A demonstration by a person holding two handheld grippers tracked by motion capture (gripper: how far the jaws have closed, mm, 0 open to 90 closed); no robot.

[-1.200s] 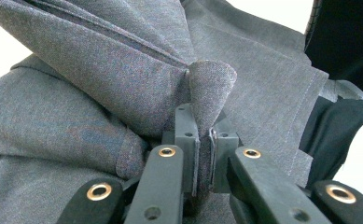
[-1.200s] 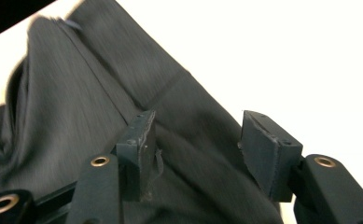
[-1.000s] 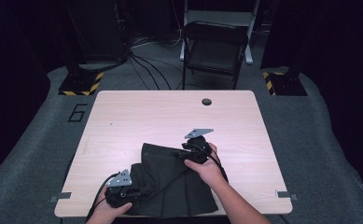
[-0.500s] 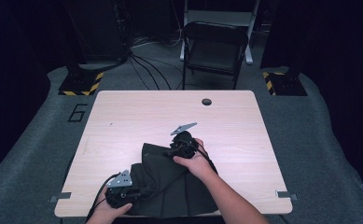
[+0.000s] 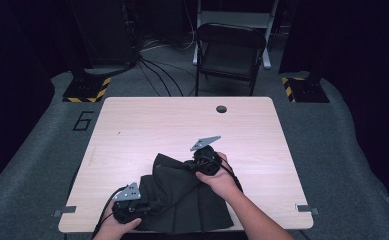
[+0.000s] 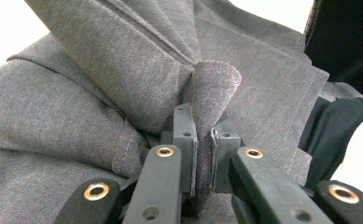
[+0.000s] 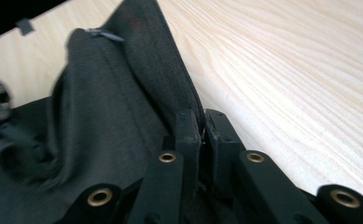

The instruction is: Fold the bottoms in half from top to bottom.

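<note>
Both pairs of fingers clamp dark cloth [image 5: 182, 200] lying at table's [image 5: 182, 125] near edge. Left gripper [image 6: 202, 140] pinches a raised fold; right gripper [image 7: 201, 128], jaws just closed, grips the cloth's far edge.

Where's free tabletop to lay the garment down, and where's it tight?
Free: the whole far half of the table, from its far edge with the round hole down to the dark garment; also strips along the left and right edges beside it. Crowded: the near middle, where the left gripper and right gripper each pinch the cloth.
</note>
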